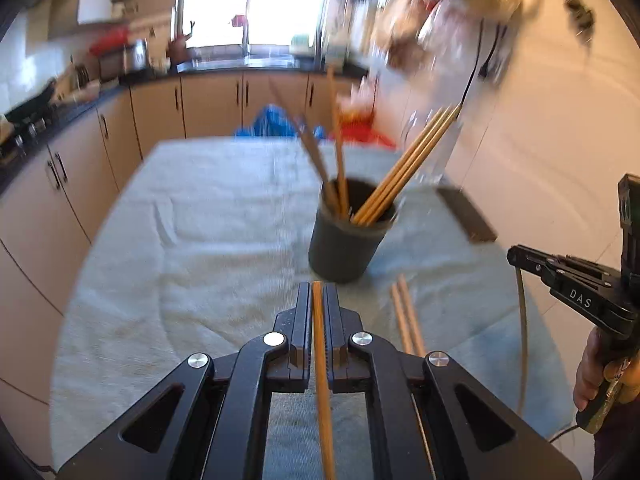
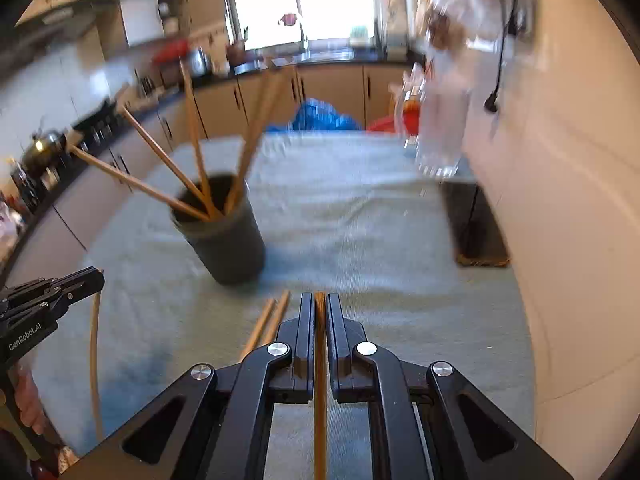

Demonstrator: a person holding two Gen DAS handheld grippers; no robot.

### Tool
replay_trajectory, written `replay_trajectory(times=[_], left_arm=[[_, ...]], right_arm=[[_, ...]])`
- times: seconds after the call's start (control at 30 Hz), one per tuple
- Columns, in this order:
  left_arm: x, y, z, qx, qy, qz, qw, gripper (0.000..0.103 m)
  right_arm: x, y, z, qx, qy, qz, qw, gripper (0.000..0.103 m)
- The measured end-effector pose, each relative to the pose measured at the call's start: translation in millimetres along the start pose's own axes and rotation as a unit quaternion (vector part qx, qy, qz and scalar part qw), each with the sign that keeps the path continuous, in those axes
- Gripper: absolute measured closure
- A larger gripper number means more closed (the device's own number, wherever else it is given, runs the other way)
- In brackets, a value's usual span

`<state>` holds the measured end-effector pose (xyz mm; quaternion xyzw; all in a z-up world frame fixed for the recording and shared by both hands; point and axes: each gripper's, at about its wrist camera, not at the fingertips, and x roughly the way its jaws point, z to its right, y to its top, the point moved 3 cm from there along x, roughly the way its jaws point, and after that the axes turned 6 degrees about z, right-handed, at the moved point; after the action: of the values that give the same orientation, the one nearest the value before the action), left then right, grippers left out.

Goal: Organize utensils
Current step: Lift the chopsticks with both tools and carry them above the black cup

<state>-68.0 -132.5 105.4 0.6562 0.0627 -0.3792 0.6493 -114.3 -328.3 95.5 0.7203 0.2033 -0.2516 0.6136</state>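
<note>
Clamping a single wooden chopstick [image 1: 319,332], the left gripper [image 1: 318,292] has both jaws pressed flat against it, the stick running back between the fingers toward the camera. Right gripper [image 2: 319,300] same deal: jaws clenched on its own chopstick [image 2: 320,360], lying along the finger line. Both grippers point down at the table's near edge. Each gripper shows in the other's view at the side, with a thin stick hanging below it; a hand [image 1: 592,372] grips the right tool's handle.

Just past the fingertips, two loose chopsticks [image 1: 408,320] lie side by side, touching, on the pale cloth [image 1: 200,220] covering the table, near its front edge, between the two grippers. Beyond them, mid-table, stands a dark round holder [image 1: 344,248], upright, with several chopsticks [image 1: 404,168] leaning out of it in different directions. A clear glass [image 2: 438,152] sits toward the far right corner, blurred. A bare dark patch of tabletop [image 2: 476,224] shows at the right edge by the wall. Kitchen cabinets [image 1: 212,104] and a bright window [image 1: 256,0] behind, motion-blurred.
</note>
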Motion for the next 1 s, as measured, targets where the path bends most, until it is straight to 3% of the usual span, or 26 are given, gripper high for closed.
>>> replay_trajectory(times=[0.13, 0.37, 0.73, 1.0], left_arm=[[-46.8, -1.0, 13.8, 0.018, 0.001, 0.052, 0.9985, 0.098], [-94.8, -14.9, 31.6, 0.056, 0.008, 0.101, 0.9933, 0.098], [-138.5, -24.2, 39.4, 0.061, 0.002, 0.138, 0.9885, 0.099], [-139.9, -2.0, 34.2, 0.038, -0.008, 0.159, 0.9865, 0.099]], right_arm=[[-47.7, -0.6, -3.8, 0.013, 0.013, 0.045, 0.999, 0.097], [-109.2, -13.6, -22.0, -0.007, 0.009, 0.100, 0.995, 0.097], [-143.0, -15.0, -31.7, -0.017, 0.025, 0.133, 0.991, 0.097], [-145.3, -0.4, -34.3, -0.016, 0.032, 0.149, 0.988, 0.097]])
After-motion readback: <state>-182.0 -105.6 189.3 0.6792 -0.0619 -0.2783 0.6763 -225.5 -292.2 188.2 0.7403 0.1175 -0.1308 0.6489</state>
